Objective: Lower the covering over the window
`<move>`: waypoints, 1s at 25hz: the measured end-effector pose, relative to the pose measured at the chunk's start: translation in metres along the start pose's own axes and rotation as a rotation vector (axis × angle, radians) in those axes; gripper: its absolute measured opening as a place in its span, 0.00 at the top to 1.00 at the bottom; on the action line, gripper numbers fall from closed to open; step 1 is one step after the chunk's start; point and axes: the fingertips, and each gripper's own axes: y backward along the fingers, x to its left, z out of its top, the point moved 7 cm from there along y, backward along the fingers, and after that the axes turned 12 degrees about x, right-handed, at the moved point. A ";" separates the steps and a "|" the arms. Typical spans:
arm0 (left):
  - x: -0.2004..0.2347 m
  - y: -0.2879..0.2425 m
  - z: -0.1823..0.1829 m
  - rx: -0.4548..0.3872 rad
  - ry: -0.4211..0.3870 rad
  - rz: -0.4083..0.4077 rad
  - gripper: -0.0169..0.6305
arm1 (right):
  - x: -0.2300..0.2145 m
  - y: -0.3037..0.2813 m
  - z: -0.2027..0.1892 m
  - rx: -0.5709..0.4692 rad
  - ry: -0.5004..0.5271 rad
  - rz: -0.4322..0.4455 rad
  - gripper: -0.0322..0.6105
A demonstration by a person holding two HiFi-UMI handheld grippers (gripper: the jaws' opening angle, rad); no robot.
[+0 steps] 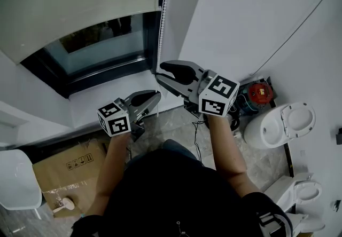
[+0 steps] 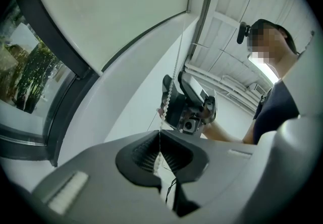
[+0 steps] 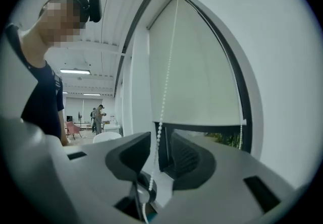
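Observation:
A pale roller blind point(image 1: 80, 1) covers the upper part of the window point(image 1: 101, 44); dark glass shows below its bottom edge point(image 3: 202, 124). Its white bead chain point(image 1: 164, 12) hangs down the right side of the frame. My left gripper point(image 1: 156, 96) is shut on the bead chain point(image 2: 174, 66), which is pinched between the ribbed pads point(image 2: 146, 155). Higher up, my right gripper point(image 1: 160, 71) is open. In the right gripper view the chain point(image 3: 164, 92) runs through the gap of the right gripper point(image 3: 161, 142) with neither pad touching it. The right gripper point(image 2: 189, 104) appears above the left one.
A white sill point(image 1: 117, 92) lies under the window and a white wall point(image 1: 251, 12) stands to its right. On the floor are a cardboard box point(image 1: 69, 174), a white seat point(image 1: 18, 180), a red device point(image 1: 260, 92) with cables, and white toilet-like fixtures point(image 1: 280, 124).

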 end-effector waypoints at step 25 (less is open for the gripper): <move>0.022 -0.008 -0.062 0.143 0.125 0.066 0.95 | -0.012 -0.016 -0.063 0.038 -0.148 -0.039 0.93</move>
